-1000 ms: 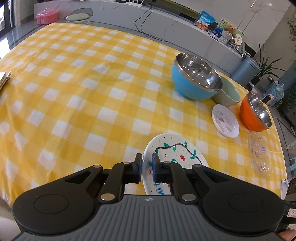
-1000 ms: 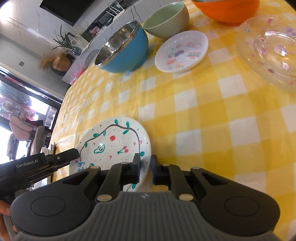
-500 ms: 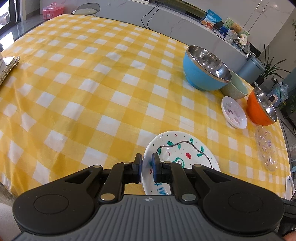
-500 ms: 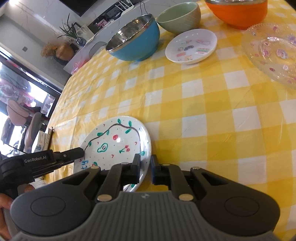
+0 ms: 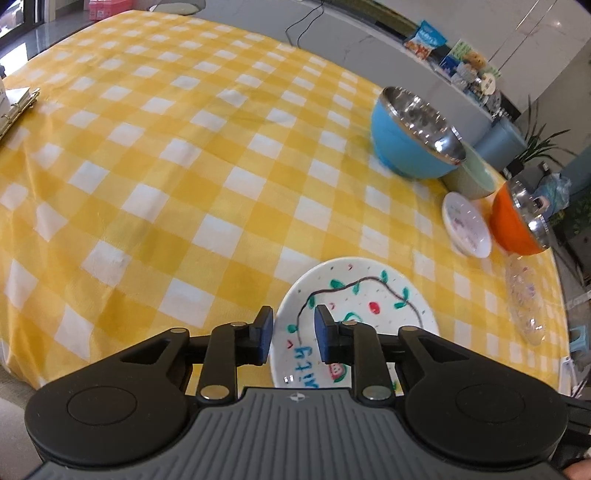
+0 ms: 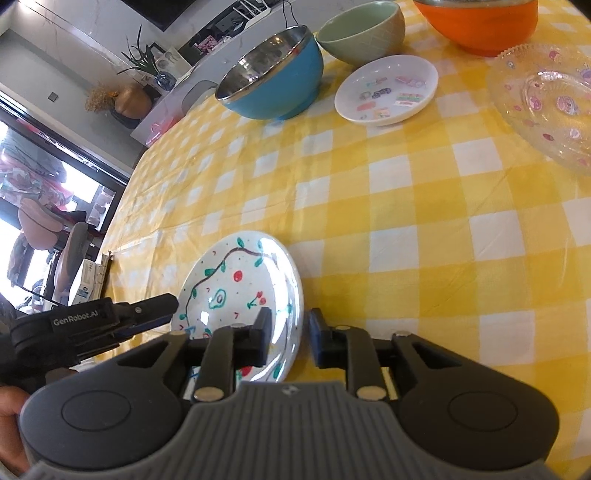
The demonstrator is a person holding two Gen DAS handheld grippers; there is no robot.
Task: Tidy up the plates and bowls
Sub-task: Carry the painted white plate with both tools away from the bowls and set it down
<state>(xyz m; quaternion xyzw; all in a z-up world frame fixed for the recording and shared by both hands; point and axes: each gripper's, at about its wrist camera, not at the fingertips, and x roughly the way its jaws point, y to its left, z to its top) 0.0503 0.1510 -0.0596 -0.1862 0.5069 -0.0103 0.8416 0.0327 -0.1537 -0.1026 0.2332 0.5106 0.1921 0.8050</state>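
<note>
- The left gripper (image 5: 291,338) has its fingers parted, released, with the near rim of the painted plate (image 5: 364,314) showing in the gap between them; whether either pad touches the rim cannot be told.
- The painted plate is white, glossy, drawn with a dark vine, green leaves, red cherries, small dots and blue lettering. It lies on the yellow checked tablecloth (image 5: 177,177).
- The right gripper (image 6: 288,338) is also spread: its left finger lies over the plate's (image 6: 240,288) right part, its right finger over the cloth just past the rim.
- Ahead of the fingers, well apart from the painted plate, stand the blue bowl (image 6: 273,77) with a steel inside, the pale green bowl (image 6: 362,29), the small white dish (image 6: 388,88), the orange bowl (image 6: 480,22), and the clear glass plate (image 6: 546,99) at far right.
</note>
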